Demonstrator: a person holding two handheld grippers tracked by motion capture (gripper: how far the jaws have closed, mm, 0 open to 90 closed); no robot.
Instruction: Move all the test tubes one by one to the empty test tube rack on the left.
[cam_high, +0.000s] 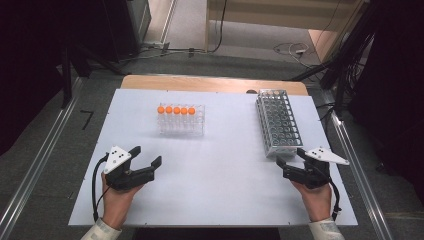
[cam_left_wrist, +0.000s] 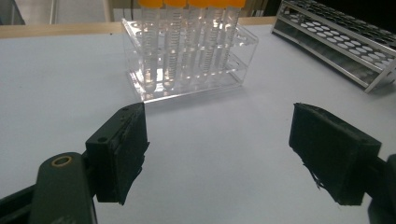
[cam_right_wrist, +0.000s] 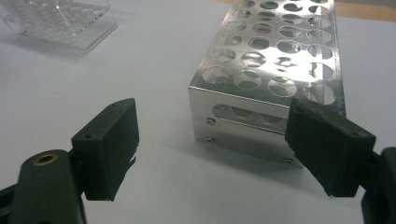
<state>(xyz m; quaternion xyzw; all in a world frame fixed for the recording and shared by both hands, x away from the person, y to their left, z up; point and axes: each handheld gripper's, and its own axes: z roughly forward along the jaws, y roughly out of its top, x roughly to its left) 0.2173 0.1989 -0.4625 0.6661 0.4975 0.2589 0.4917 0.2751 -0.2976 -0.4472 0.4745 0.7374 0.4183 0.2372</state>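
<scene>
While both hands rest low on the white desk (cam_high: 220, 190), we hold the left tool (cam_high: 148, 156) with its jaws wide apart and empty; the clear rack (cam_high: 181, 125) with five orange-capped tubes (cam_high: 176, 110) stands ahead of it, slightly to its right, its row running across the desk; our left hand is nearer; the right tool (cam_high: 289, 156), jaws spread and empty, sits just before the metal rack (cam_high: 278, 125).

High view: table sheet (cam_high: 215, 170) evenly bright, surroundings at left and right edges nearly black. Soft short shadows under clear rack (cam_high: 181, 121). Gripper views: mild glare on metal rack (cam_right_wrist: 275, 60), near black pads (cam_left_wrist: 122, 154) slightly soft, corners bent.
</scene>
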